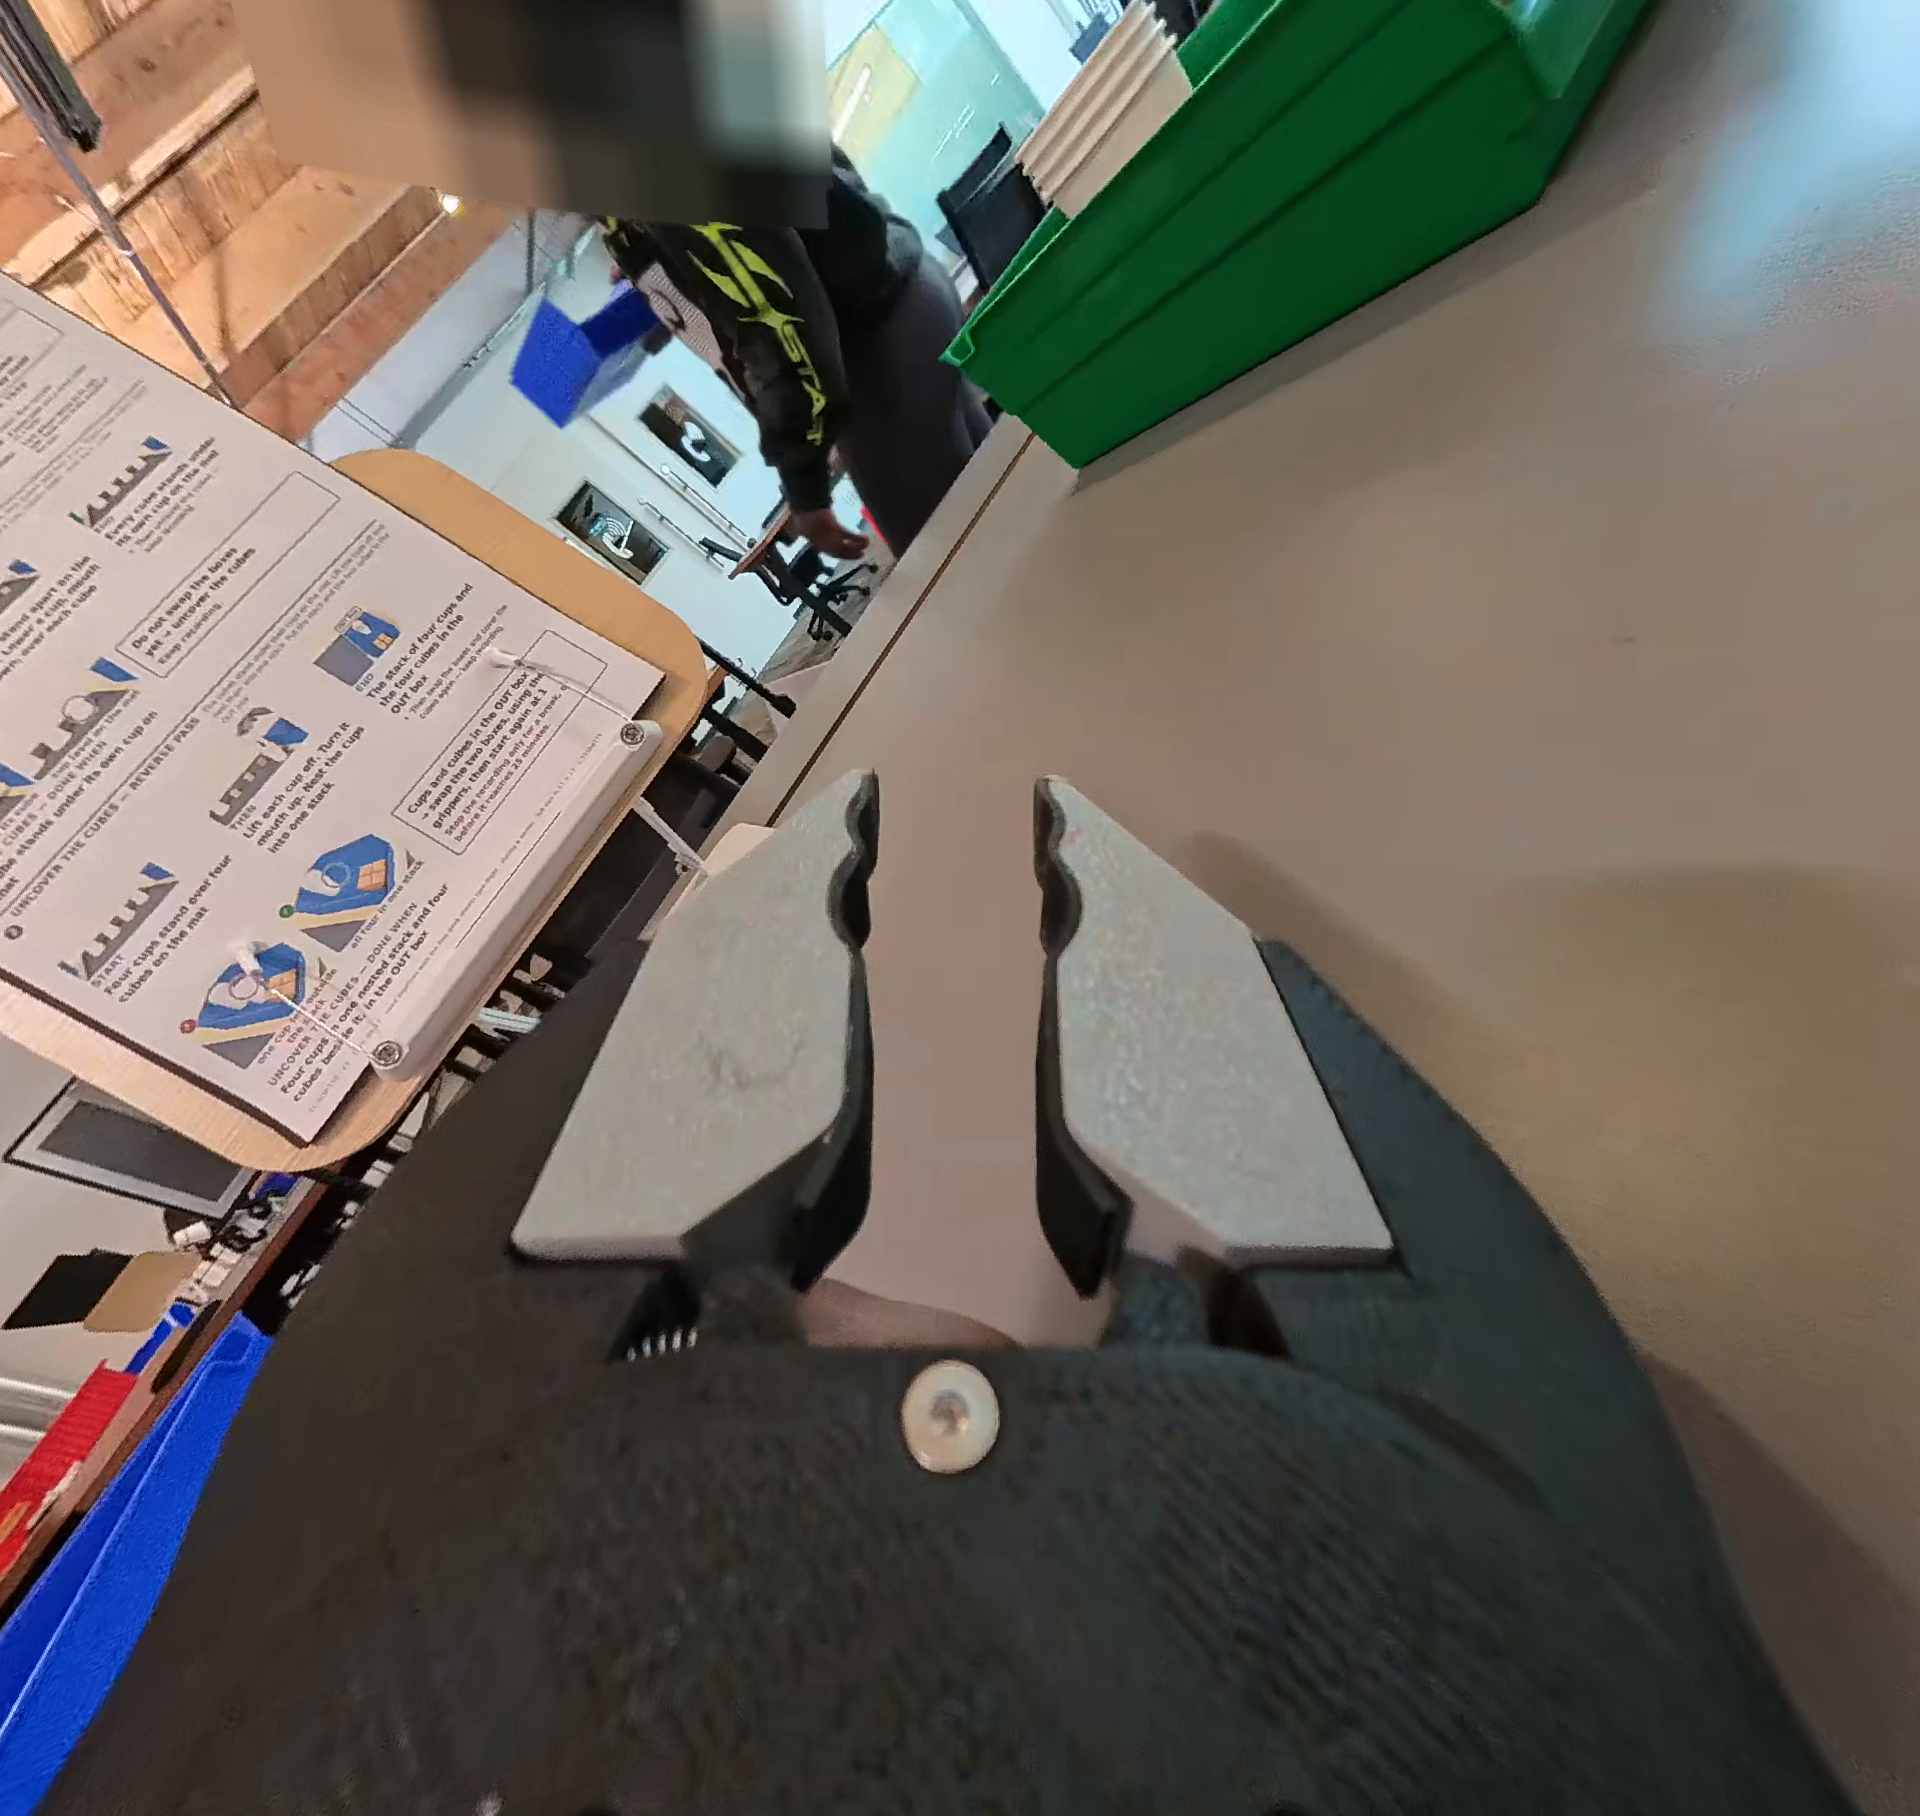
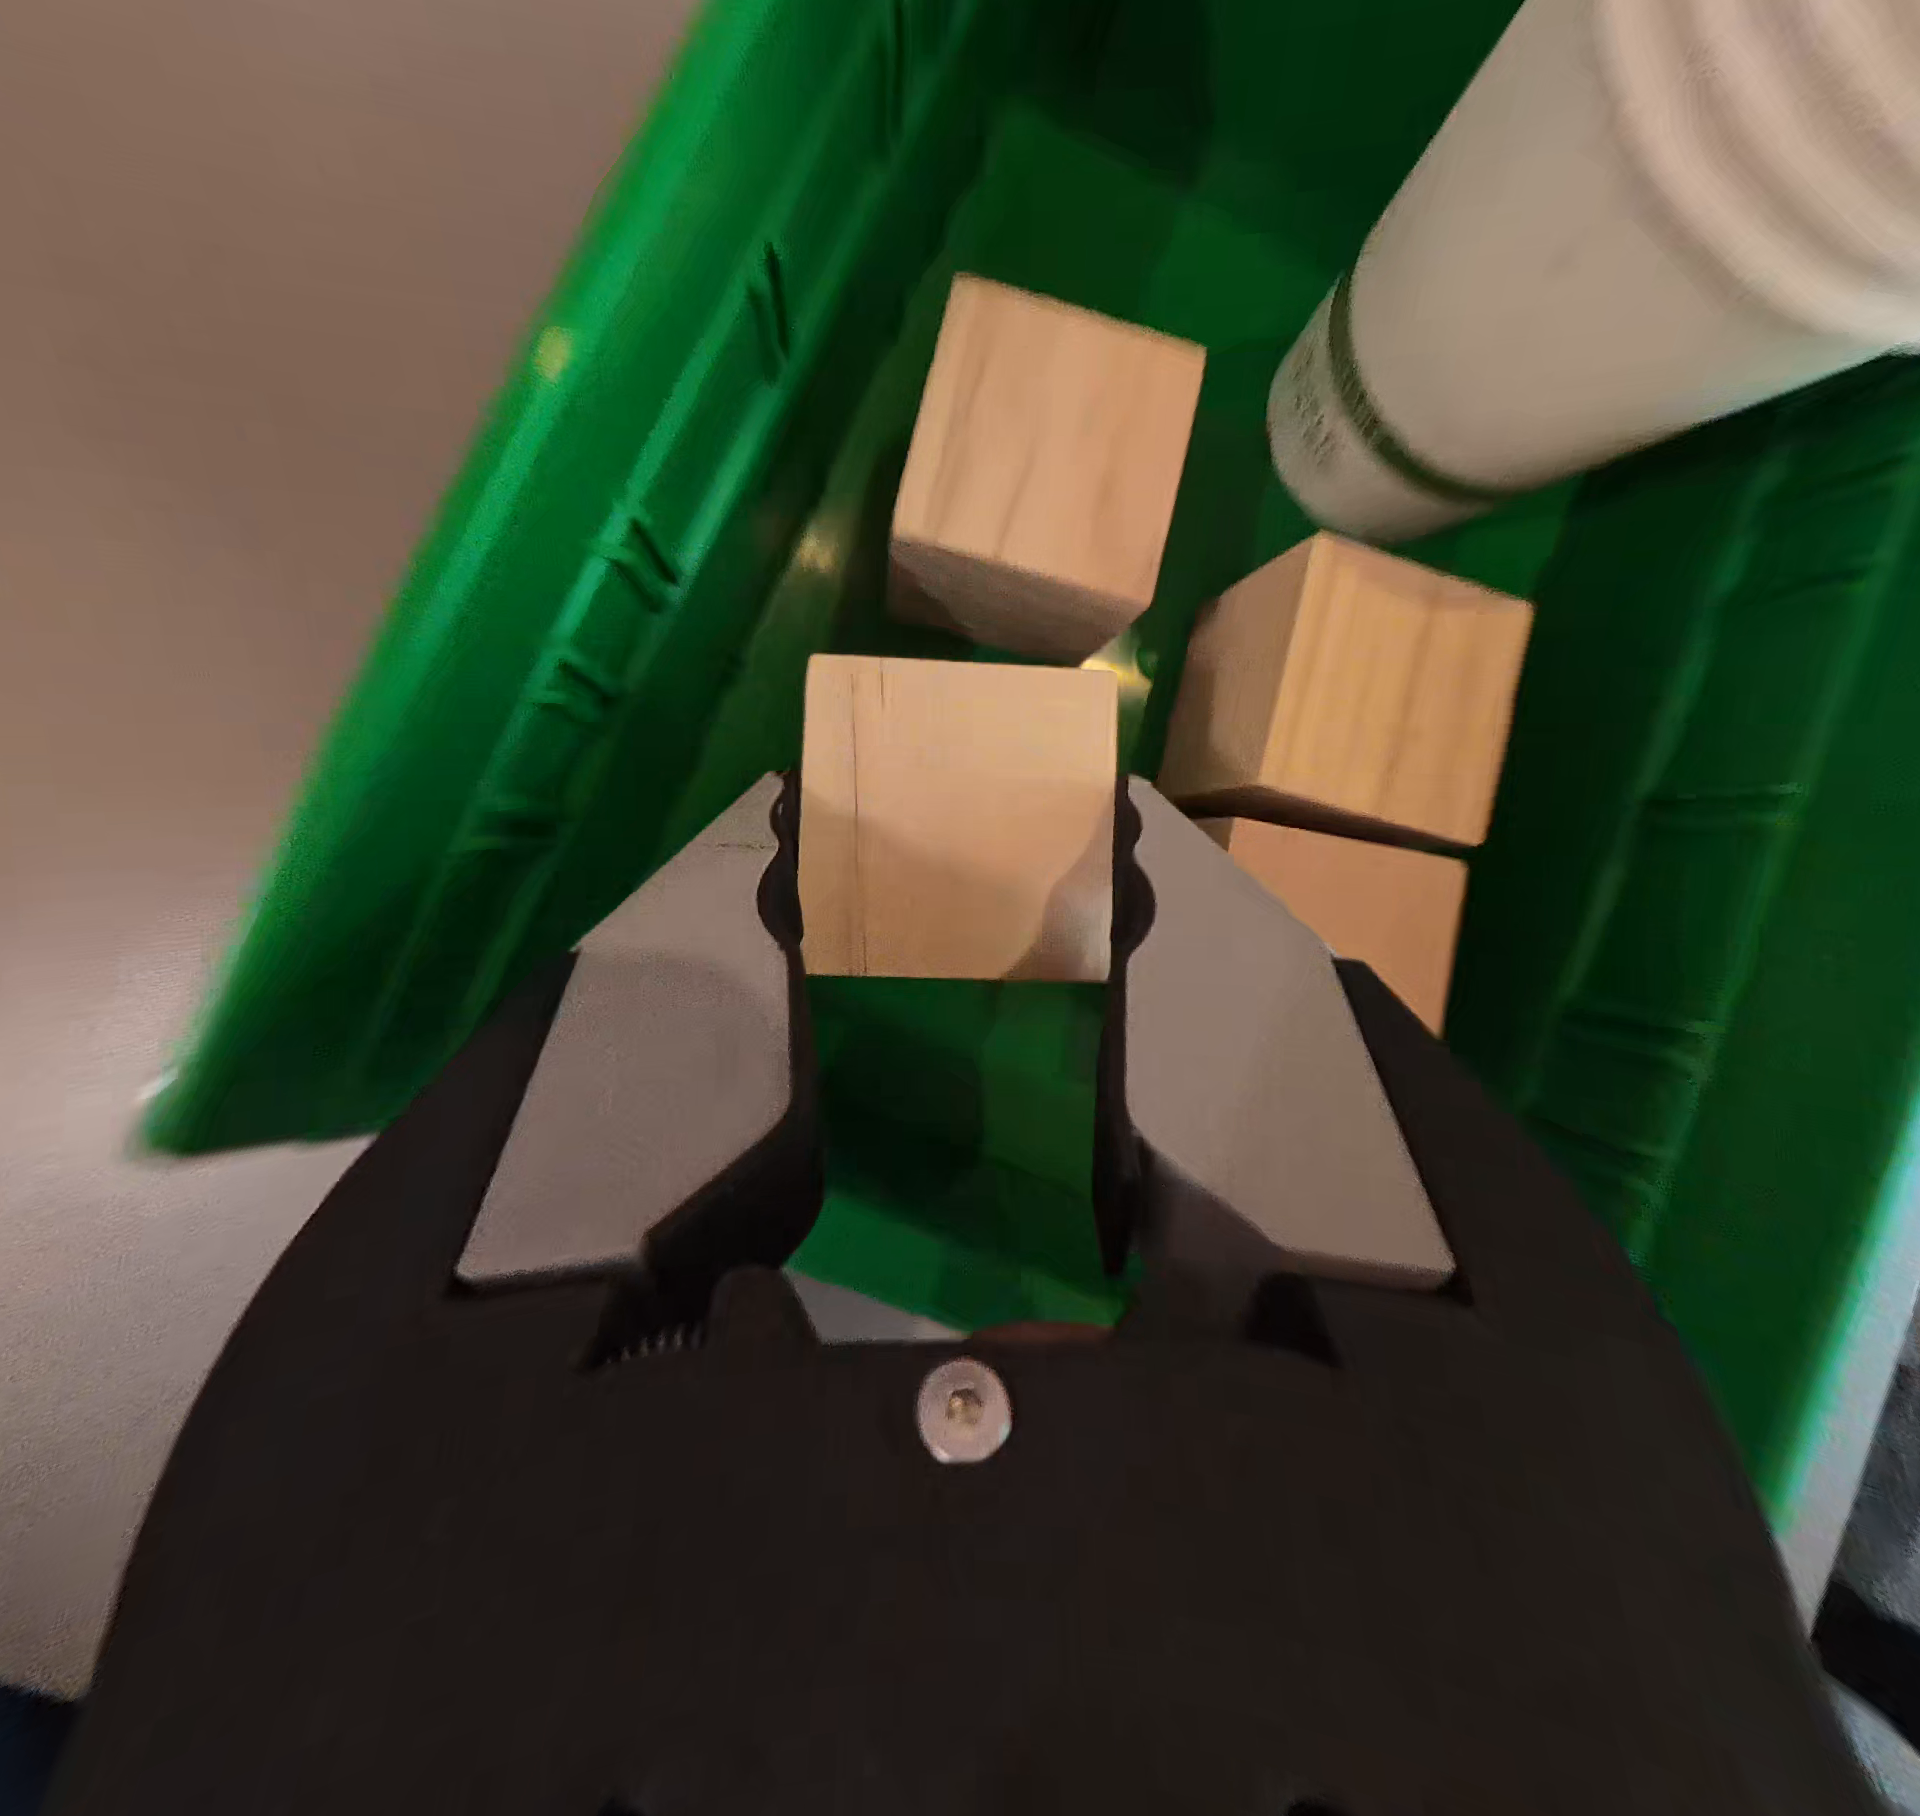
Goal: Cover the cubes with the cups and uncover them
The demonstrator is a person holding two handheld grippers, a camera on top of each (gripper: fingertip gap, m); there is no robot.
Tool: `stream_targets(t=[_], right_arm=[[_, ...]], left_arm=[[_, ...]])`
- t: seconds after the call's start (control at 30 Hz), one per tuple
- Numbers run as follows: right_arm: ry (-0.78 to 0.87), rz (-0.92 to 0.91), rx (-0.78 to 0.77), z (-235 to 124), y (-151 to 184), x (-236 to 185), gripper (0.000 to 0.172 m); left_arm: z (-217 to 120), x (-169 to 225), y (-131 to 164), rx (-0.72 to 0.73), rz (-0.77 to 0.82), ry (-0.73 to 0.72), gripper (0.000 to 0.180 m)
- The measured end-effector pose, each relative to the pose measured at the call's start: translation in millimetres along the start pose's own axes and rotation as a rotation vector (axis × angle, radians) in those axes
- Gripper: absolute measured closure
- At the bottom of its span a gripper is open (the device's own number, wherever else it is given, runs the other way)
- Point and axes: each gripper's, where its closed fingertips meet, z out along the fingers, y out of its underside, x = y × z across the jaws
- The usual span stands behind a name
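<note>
just a plain beige table (image 1: 1455,727) with a green plastic bin (image 1: 1278,239) sitting near its far edge

A pale beige desk (image 1: 1403,675) fills the frame from 12 to 5 o'clock. At 9 o'clock a printed sheet (image 1: 260,727) lies on a wooden board (image 1: 665,644). Toward 11 o'clock run wooden steps (image 1: 260,239); toward 12, white walls, black office chairs (image 1: 821,582) and a person in dark clothes (image 1: 831,364).

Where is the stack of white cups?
In the right wrist view, the stack of white cups lies tilted at upper right inside the green bin, just above the wooden cubes.
</note>
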Motion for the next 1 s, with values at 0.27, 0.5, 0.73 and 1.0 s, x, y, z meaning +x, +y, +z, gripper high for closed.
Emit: stream_targets(t=[0.27,0.5,0.73,1.0], right_arm=[[0.015,-0.016,0.024,-6,-8,15,0.118],[0.092,0.111,0.089,-28,-15,80,0.128],[0.213,0.11,-0.02,-5,21,111,0.153],[0.131,0.058,-0.025,-30,25,76,0.153]], left_arm=[[-1,-7,2,-0.003,-0.049,-0.008,0.151],[1,-7,5,-0.025,-0.017,-0.025,0.153],[2,-13,9,-0.045,-0.032,-0.05,0.155],[6,-41,56,-0.306,-0.11,-0.165,0.139]])
